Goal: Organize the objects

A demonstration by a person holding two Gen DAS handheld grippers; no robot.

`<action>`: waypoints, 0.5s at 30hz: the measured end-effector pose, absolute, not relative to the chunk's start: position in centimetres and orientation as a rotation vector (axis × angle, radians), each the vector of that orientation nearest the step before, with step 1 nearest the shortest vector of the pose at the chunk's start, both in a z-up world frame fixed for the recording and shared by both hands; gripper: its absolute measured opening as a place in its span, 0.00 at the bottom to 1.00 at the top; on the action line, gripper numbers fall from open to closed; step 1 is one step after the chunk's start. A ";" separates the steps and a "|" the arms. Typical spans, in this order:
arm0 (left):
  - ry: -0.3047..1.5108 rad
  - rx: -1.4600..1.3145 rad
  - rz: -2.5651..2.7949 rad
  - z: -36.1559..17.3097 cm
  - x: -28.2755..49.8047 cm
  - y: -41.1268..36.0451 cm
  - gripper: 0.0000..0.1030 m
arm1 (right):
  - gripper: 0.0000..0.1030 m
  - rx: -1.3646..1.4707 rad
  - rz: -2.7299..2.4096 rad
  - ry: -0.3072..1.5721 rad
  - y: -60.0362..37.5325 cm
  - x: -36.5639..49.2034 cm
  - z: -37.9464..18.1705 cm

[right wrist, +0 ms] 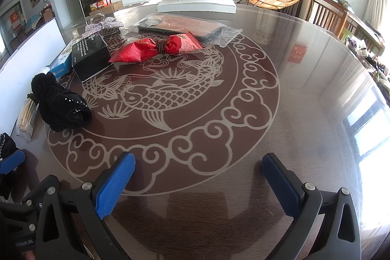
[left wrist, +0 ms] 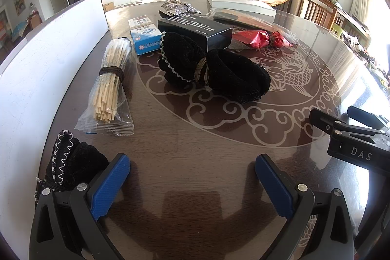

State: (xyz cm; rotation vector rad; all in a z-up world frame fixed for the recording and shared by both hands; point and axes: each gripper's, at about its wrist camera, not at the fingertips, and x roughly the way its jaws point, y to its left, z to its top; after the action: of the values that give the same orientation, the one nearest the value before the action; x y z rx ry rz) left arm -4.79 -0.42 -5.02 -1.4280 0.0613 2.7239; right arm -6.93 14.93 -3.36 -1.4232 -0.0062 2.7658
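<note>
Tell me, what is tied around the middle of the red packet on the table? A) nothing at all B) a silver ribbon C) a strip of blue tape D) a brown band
D: the red packet is cinched at its waist by a dark brown band, wound round several times, so both ends flare out.

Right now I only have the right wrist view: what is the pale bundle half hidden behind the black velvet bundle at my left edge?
Observer: Wrapped disposable chopsticks, tied with a dark band.
Operator: Is the left gripper holding anything?
Observer: No. The left gripper has its jaws open over bare table.
Operator: Anything close beside it?
Observer: A black cloth piece with white zigzag trim lies just left of it.
</note>
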 end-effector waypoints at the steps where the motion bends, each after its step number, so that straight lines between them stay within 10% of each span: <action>1: 0.061 -1.428 2.724 -5.0 -4.8 -0.4 1.00 | 1.00 -1.423 2.766 -0.006 14.9 -6.9 -3.4; 15: 0.052 -1.420 2.716 -5.0 -4.7 -0.5 1.00 | 1.00 -1.423 2.766 -0.006 14.9 -7.0 -3.4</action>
State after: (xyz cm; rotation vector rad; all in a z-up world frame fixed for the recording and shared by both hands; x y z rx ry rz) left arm -4.75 -0.50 -4.96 -1.4198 0.0522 2.7159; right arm -6.96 14.92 -3.38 -1.4233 -0.0061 2.7658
